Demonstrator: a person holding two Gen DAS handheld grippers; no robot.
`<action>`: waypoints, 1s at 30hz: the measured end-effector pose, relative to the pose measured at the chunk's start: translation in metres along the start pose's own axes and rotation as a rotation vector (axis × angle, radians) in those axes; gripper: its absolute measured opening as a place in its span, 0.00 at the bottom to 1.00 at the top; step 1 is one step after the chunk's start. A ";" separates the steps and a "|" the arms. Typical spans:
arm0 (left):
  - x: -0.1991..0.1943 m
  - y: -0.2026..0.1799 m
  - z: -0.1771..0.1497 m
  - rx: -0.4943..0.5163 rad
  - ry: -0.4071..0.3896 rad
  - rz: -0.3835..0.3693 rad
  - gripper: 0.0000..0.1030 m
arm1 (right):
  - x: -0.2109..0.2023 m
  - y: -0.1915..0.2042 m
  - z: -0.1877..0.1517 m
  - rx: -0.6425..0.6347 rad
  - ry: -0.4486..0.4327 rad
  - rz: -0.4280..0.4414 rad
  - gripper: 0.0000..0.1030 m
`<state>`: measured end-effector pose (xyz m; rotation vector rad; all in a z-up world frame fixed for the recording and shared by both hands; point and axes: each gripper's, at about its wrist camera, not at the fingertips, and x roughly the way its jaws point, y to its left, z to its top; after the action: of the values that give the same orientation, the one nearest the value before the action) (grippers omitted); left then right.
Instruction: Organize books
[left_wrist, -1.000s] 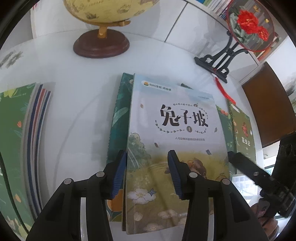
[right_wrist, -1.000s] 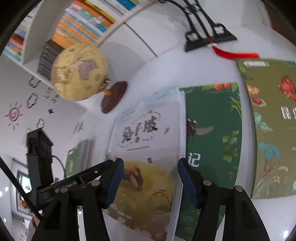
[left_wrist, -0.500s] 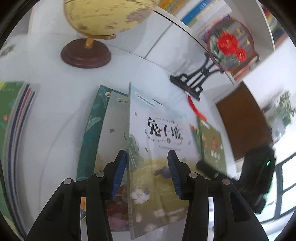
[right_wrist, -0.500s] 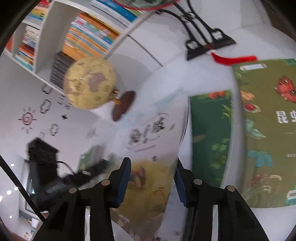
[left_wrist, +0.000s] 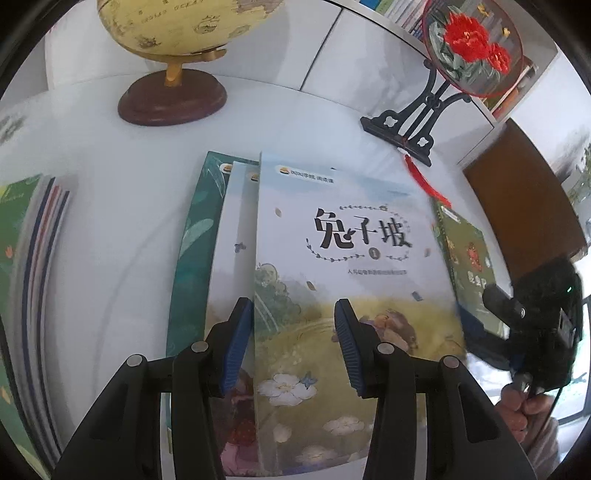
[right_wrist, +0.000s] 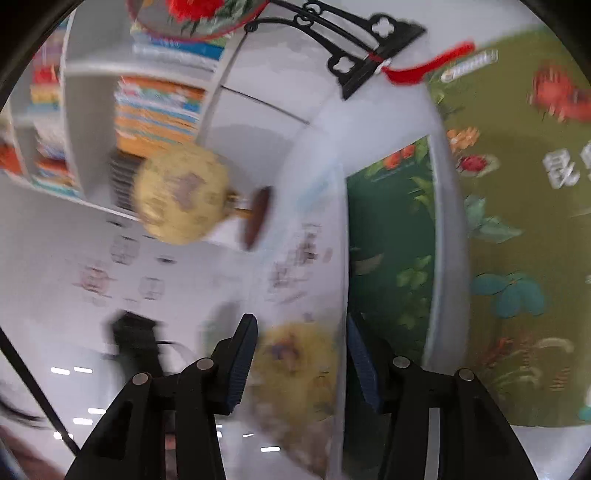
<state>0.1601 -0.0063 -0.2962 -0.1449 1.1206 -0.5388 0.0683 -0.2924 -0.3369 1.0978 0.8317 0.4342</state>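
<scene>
Step in hand: lifting top book (left_wrist: 343, 266) off table (left_wrist: 110, 158) pile. Left gripper (left_wrist: 293, 343) straddling its raised spine edge, grip unclear. Right gripper (right_wrist: 301, 363) opening around far edge. Next: secure hold, carry aside.

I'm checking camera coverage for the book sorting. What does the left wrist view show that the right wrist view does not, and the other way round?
Only the left wrist view shows the stack of thin green-covered books at its left edge, the brown wooden panel, and the person's hand on the right gripper. Only the right wrist view shows the white bookshelf packed with colourful books. Both show the pale rabbit-hill book, the yellow globe on its dark wooden base, the black fan stand and the olive insect book.
</scene>
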 end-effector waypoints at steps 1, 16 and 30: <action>0.000 0.002 0.001 -0.015 0.001 -0.015 0.40 | -0.001 -0.003 -0.001 0.015 0.008 0.052 0.41; -0.002 -0.028 0.001 -0.075 -0.021 -0.275 0.37 | 0.027 0.039 -0.020 -0.278 0.048 -0.359 0.11; -0.020 -0.073 0.015 0.068 -0.018 -0.161 0.37 | 0.001 0.067 -0.019 -0.404 -0.017 -0.504 0.11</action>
<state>0.1421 -0.0618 -0.2466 -0.1812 1.0776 -0.7172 0.0601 -0.2521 -0.2808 0.4925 0.9212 0.1550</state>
